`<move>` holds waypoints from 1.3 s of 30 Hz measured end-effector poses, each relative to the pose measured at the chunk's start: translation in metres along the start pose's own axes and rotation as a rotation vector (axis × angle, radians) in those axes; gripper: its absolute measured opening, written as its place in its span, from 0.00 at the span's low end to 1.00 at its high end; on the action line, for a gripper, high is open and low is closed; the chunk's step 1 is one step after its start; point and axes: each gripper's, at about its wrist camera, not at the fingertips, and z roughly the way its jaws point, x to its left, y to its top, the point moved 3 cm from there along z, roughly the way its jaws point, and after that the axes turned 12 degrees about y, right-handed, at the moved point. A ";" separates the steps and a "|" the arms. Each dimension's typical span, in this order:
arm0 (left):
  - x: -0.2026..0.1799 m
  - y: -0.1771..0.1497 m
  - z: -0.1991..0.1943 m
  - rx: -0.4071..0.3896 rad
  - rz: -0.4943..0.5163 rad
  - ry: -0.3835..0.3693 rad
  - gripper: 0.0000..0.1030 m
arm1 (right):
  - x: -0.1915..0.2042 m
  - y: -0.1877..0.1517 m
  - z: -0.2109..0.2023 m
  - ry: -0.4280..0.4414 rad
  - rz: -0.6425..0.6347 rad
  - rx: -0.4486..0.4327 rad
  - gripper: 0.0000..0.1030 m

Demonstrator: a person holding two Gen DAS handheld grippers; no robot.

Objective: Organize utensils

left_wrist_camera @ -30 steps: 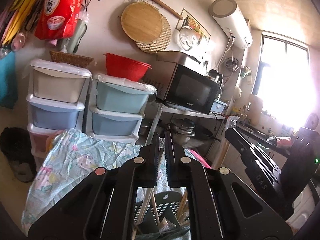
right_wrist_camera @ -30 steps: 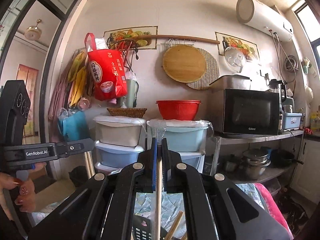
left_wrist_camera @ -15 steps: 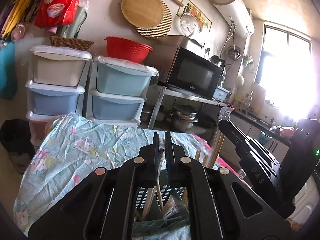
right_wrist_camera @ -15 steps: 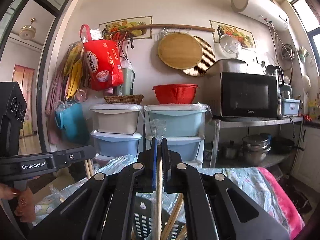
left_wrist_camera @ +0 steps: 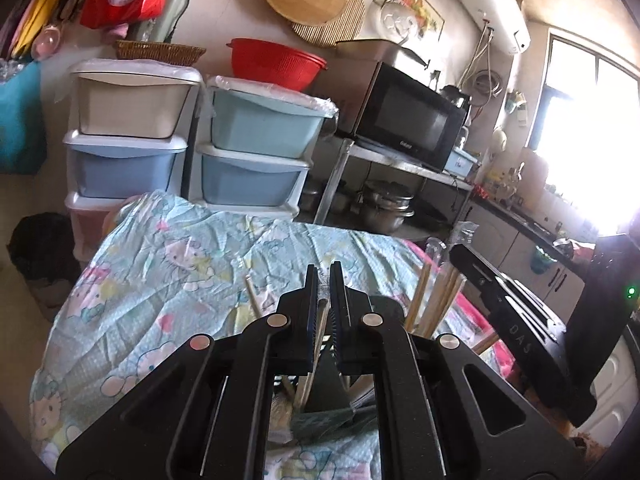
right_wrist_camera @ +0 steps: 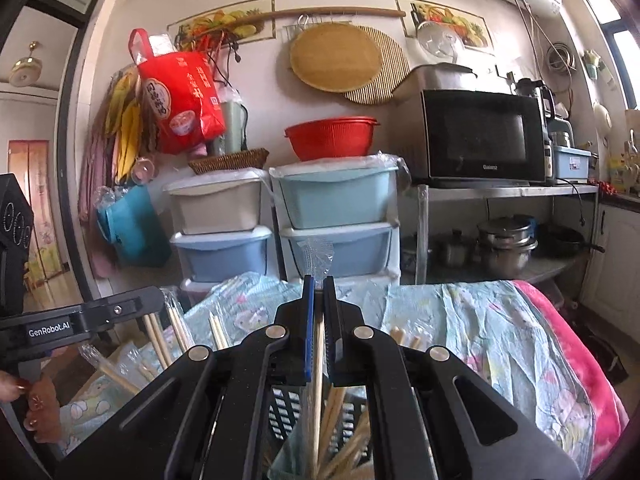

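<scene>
My left gripper (left_wrist_camera: 323, 280) is shut on a wooden chopstick (left_wrist_camera: 316, 344) that hangs down into a dark slotted utensil holder (left_wrist_camera: 326, 392) just below the fingers. My right gripper (right_wrist_camera: 318, 292) is shut on a plastic-wrapped wooden chopstick (right_wrist_camera: 318, 380), held upright over the same dark holder (right_wrist_camera: 286, 404), which has several chopsticks (right_wrist_camera: 340, 420) in it. More wrapped chopsticks (left_wrist_camera: 436, 300) stand at the holder's right in the left wrist view, beside the right gripper's body (left_wrist_camera: 516, 320).
The holder stands on a table with a light-blue cartoon cloth (left_wrist_camera: 168, 280) and a pink blanket (right_wrist_camera: 576, 344) at the right. Loose chopsticks (left_wrist_camera: 252, 296) lie on the cloth. Stacked plastic drawers (right_wrist_camera: 332, 208) and a microwave (right_wrist_camera: 476, 136) stand behind.
Both grippers have tilted and moved down toward the table, so the cloth and the holder now fill more of each view. Both stay shut on their chopsticks.
</scene>
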 end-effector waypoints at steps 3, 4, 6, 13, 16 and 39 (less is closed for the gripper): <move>0.002 -0.001 -0.003 0.015 -0.002 0.006 0.04 | 0.001 -0.001 -0.005 0.002 0.001 0.015 0.12; 0.003 -0.002 -0.004 0.017 0.000 0.008 0.04 | 0.000 -0.002 -0.006 0.004 0.007 0.027 0.15; 0.003 -0.003 -0.007 0.027 0.007 0.020 0.09 | 0.001 -0.004 -0.006 0.004 0.013 0.057 0.22; 0.006 -0.009 -0.025 0.037 0.006 0.041 0.35 | 0.005 -0.010 -0.022 0.000 0.005 0.102 0.32; 0.008 -0.009 -0.036 0.034 -0.002 0.041 0.48 | 0.008 -0.012 -0.031 -0.005 -0.009 0.111 0.34; 0.039 -0.086 -0.082 0.119 -0.010 0.126 0.90 | 0.035 -0.067 -0.104 -0.017 0.018 0.217 0.82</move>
